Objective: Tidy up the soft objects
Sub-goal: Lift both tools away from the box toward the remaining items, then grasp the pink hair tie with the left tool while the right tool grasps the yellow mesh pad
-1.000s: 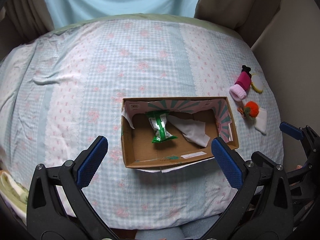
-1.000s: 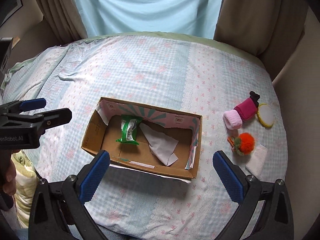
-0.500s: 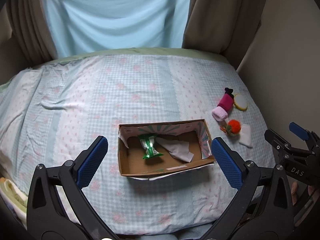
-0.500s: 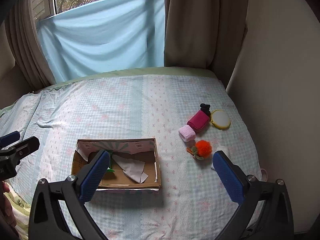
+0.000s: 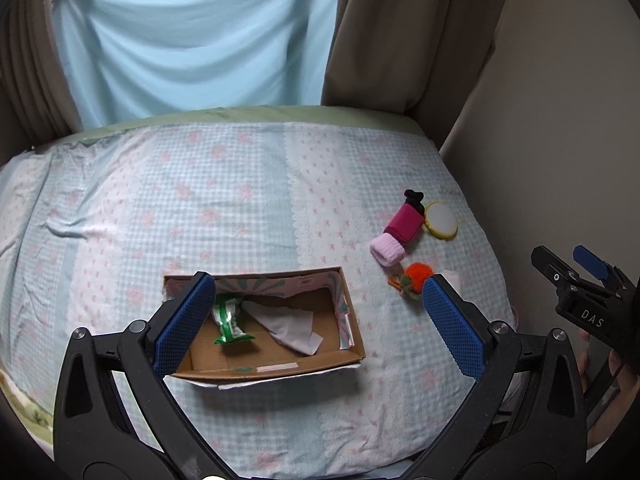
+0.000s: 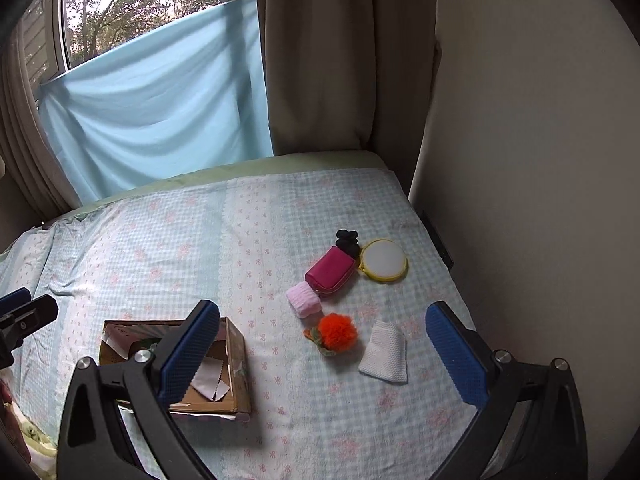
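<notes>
A cardboard box (image 5: pixel 352 354) (image 6: pixel 239 364) lies on the bed with a green packet (image 5: pixel 229 320) and a grey cloth (image 5: pixel 289 325) inside. To its right lie a pink sock roll (image 6: pixel 304 300), a magenta pouch (image 6: pixel 330 269), a black item (image 6: pixel 347 240), a round yellow-rimmed pad (image 6: pixel 383 260), an orange pompom (image 6: pixel 337 332) and a white cloth (image 6: pixel 384 352). My left gripper (image 5: pixel 316 324) is open and empty above the box. My right gripper (image 6: pixel 322 354) is open and empty, held above the pompom area.
The bed has a light blue checked cover (image 5: pixel 240 200). A wall (image 6: pixel 520 200) runs along the bed's right edge. A blue sheet (image 5: pixel 192 40) and brown curtains (image 6: pixel 320 60) hang behind the bed's far end.
Both grippers have pulled back and up from the box, so the views widened. The right gripper has swung right toward the loose items. Both stay open and empty.
</notes>
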### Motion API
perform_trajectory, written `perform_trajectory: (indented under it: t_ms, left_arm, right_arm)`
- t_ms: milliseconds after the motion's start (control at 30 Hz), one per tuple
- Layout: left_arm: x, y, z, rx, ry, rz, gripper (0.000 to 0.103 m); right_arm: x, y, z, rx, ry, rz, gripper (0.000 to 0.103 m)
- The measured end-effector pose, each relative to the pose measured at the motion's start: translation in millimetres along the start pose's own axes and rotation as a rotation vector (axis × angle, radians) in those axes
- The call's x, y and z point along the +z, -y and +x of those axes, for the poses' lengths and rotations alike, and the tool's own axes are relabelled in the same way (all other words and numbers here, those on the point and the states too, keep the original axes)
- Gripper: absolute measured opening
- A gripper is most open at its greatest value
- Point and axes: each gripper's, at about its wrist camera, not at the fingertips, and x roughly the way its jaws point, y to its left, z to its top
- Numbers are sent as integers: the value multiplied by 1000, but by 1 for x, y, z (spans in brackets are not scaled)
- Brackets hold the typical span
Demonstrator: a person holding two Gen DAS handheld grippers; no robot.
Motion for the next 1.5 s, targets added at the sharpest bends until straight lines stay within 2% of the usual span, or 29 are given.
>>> perform_trajectory:
  t_ms: [300, 600, 1000, 1200, 1367, 1433, 1500]
  left_arm:
    - [14, 71, 88, 10, -53, -98, 103]
    - [14, 114, 200, 5, -122, -161, 103]
    - [-21, 145, 349, 24, -221, -156, 100]
    - [-35, 146, 393, 34, -248, -161, 95]
    - [-43, 143, 415, 25, -264, -183, 92]
    - [-47, 141, 422, 27, -282, -190, 79]
    - [-49, 140, 427, 27, -293, -192, 74]
  right_arm:
    - [34, 85, 89, 13, -35, -36, 103]
    - [48, 130, 202, 39, -80, -70, 103]
    - [21, 145, 357, 85, -182, -98, 103]
    - [9, 143, 408, 83, -215, -116, 103]
    - [0, 140, 433, 75, -235, -144, 103]
    - [-2, 139, 435, 73, -230, -157, 103]
    - [-5, 137, 436, 66, -226, -178, 102]
